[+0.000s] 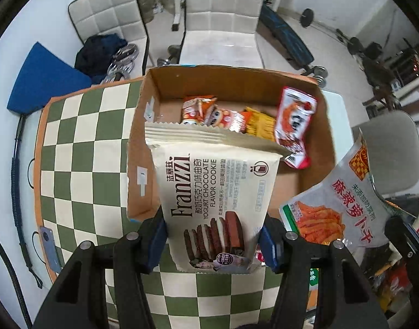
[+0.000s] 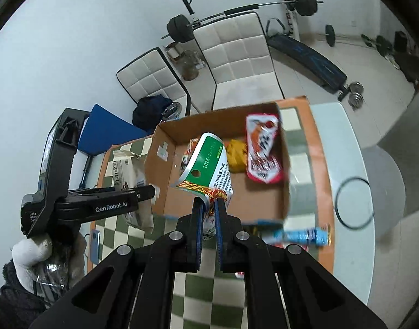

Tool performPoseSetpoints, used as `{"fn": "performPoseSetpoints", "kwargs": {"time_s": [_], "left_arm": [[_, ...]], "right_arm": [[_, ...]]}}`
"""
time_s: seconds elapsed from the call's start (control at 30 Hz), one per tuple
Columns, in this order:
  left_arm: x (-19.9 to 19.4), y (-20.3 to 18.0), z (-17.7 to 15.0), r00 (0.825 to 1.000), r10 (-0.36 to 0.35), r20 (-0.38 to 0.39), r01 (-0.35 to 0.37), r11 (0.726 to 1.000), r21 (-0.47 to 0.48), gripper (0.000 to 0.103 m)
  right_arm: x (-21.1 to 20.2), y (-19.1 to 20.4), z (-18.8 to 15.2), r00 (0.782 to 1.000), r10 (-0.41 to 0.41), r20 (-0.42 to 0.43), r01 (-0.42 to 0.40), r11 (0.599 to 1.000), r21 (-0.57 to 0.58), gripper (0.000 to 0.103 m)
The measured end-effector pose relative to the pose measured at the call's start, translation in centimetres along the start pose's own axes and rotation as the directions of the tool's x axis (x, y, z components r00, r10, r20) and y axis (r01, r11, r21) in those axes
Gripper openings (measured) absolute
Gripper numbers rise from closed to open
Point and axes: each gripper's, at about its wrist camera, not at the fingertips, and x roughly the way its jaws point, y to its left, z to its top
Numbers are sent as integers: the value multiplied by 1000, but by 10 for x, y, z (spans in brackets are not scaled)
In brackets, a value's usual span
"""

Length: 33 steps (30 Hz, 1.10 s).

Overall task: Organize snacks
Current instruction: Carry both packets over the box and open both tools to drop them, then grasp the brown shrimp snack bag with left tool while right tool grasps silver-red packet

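A brown cardboard box [image 1: 305, 186] stands on the checkered table and holds several snack packs, among them a red pack [image 1: 294, 123]. My left gripper [image 1: 212, 242] is shut on a cream Franzzi cookie bag [image 1: 214, 189], held above the box's near left edge. My right gripper [image 2: 208, 213] is shut on a white-and-green spicy radish snack bag [image 2: 209, 167], held over the box [image 2: 264, 203]. That bag also shows at the right of the left wrist view [image 1: 335, 203]. The left gripper with the cookie bag [image 2: 124, 172] shows in the right wrist view, left of the box.
A green-and-cream checkered cloth [image 1: 80, 148] covers the table. A phone [image 1: 49, 246] lies at its near left edge. A blue snack bar [image 2: 299, 235] lies near the box's near right corner. White chairs [image 1: 223, 19] and gym weights stand behind the table.
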Motion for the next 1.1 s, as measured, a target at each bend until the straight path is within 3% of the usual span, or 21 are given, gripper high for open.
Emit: {"fn": "performPoseSetpoints", "kwargs": {"time_s": [0.27, 0.37, 0.47, 0.53, 0.6, 0.83, 1.1], "left_arm": [[32, 6, 26, 998, 5, -68, -4, 1000, 1, 58], [45, 4, 30, 993, -25, -111, 25, 1000, -1, 58], [53, -1, 31, 995, -16, -98, 17, 1000, 11, 60], [56, -1, 32, 996, -11, -92, 12, 1000, 9, 63], [56, 1, 31, 996, -10, -90, 9, 1000, -7, 68], [41, 2, 30, 998, -11, -56, 10, 1000, -26, 69], [18, 6, 23, 1000, -22, -12, 22, 1000, 1, 69]], "right_arm": [[65, -8, 29, 997, -5, -74, 7, 1000, 26, 9], [88, -16, 33, 992, 12, -125, -6, 999, 45, 10], [111, -25, 34, 981, 32, -192, -16, 996, 85, 12], [120, -27, 34, 977, 22, -210, -6, 997, 76, 27], [124, -28, 34, 975, 12, -223, 2, 998, 62, 80], [128, -25, 33, 964, -63, -257, 64, 998, -2, 84], [107, -18, 30, 964, -115, -240, 123, 992, 16, 87]]}}
